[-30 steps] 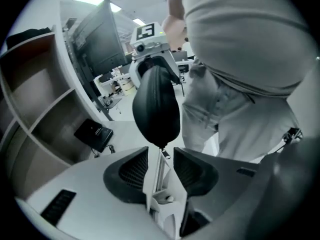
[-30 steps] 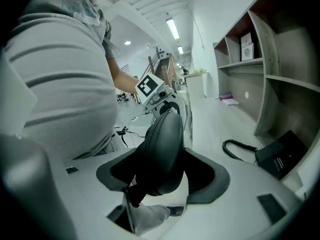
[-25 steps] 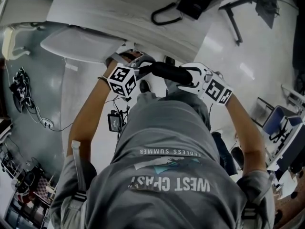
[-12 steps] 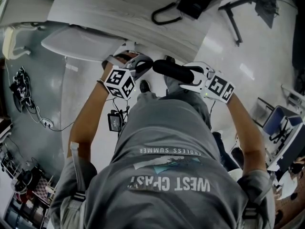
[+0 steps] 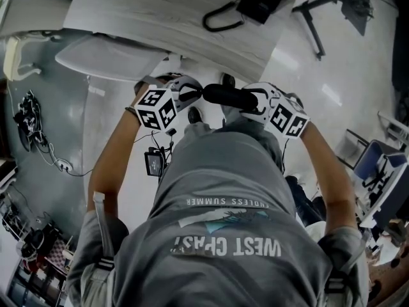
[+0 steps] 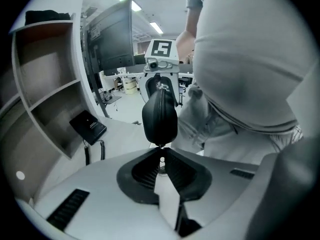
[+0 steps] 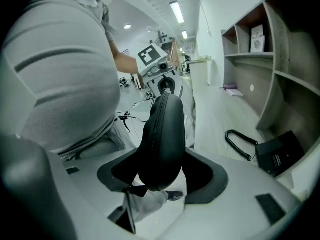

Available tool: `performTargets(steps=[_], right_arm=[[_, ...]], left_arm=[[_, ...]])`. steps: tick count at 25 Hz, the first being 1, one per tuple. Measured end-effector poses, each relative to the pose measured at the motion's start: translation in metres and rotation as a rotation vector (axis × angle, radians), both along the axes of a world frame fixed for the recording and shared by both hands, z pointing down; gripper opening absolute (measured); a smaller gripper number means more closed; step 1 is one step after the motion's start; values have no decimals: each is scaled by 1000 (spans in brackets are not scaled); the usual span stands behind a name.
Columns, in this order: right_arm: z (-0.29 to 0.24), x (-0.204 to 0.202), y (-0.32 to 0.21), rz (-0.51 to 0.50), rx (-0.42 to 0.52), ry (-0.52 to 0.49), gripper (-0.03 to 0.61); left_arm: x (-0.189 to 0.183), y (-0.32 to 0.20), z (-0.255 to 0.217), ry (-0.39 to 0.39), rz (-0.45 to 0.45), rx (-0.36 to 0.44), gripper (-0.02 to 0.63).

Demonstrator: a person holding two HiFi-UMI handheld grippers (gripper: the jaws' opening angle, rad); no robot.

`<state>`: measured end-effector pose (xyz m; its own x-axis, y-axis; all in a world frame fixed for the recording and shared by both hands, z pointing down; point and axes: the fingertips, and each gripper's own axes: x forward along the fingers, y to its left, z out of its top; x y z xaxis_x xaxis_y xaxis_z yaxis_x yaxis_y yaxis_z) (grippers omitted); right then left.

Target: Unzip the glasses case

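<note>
The black glasses case (image 5: 229, 96) hangs level in the air in front of the person's body, between the two grippers. My left gripper (image 5: 192, 94) is at its left end; in the left gripper view its jaws are shut on the small metal zipper pull (image 6: 162, 161) just below the case's tip (image 6: 160, 119). My right gripper (image 5: 257, 101) holds the other end. In the right gripper view the case (image 7: 162, 139) fills the gap between the pads, which press on its sides and are closing a little. The zipper seam runs up the case's edge.
A pale wooden desk (image 5: 160, 11) lies ahead, with a black phone and coiled cord (image 5: 252, 5) on it. Open shelves (image 7: 260, 59) stand beside the desk. A rounded white tabletop (image 5: 108, 56) is at the left. The person's grey shirt (image 5: 223, 222) fills the lower head view.
The left gripper has rolled a little and its jaws have closed at the case's left end. The right gripper and the case have stayed about where they were.
</note>
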<state>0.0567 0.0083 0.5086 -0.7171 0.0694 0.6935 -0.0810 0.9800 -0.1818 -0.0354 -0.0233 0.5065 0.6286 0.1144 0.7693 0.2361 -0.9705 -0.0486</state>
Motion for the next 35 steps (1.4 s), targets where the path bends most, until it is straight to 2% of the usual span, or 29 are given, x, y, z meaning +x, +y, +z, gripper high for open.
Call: performTargets(steps=[6, 11, 15, 20, 24, 30, 35], right_arm=[[4, -2, 11, -84, 62, 20, 275], [5, -5, 14, -101, 65, 25, 276], [5, -5, 12, -87, 65, 28, 277], [8, -3, 8, -61, 77, 41, 278], [10, -2, 1, -22, 104, 55, 278], [11, -2, 0, -6, 127, 66, 278], [8, -4, -2, 9, 127, 47, 276]], left_arm=[[-10, 28, 3, -21, 105, -161, 25], [-17, 36, 0, -4, 95, -295, 35], [-16, 30, -1, 38, 6, -374, 35], [-14, 21, 2, 51, -111, -445, 29], [-11, 5, 5, 100, -275, -506, 29], [-12, -14, 0, 233, -498, -626, 26], [-8, -14, 2, 253, -529, -641, 26]])
